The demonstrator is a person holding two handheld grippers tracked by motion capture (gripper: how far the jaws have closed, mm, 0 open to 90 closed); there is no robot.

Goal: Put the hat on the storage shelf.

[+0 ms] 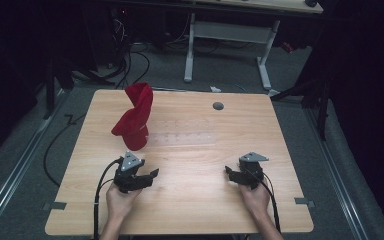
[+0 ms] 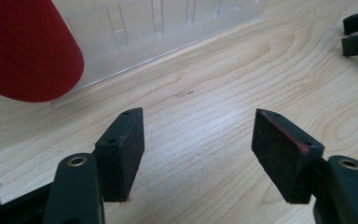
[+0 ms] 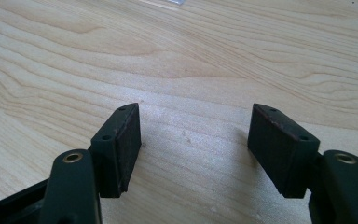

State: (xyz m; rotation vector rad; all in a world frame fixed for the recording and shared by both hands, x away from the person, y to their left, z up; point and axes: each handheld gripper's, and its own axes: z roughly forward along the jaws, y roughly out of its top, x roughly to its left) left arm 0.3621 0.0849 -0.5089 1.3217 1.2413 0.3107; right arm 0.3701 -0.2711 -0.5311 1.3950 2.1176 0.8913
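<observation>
Both tools, left [image 1: 152, 174] and right [image 1: 228, 172], rest spread and empty on wooden counter [image 1: 190, 200], probably staged; twisted red cloth [image 1: 132, 120] stands far-left beside clear plastic rack [image 1: 182, 131].

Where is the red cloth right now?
In the high view the red cloth stands bunched up on the left part of the table, at the left end of a clear plastic rack, just beyond the left gripper.

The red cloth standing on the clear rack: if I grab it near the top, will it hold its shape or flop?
Probably flop: the red cloth is twisted and draped, so it looks soft. Likely light, too. It sits on the clear rack, so dragging it might shift that rack. The left claw is open beside it.
</observation>
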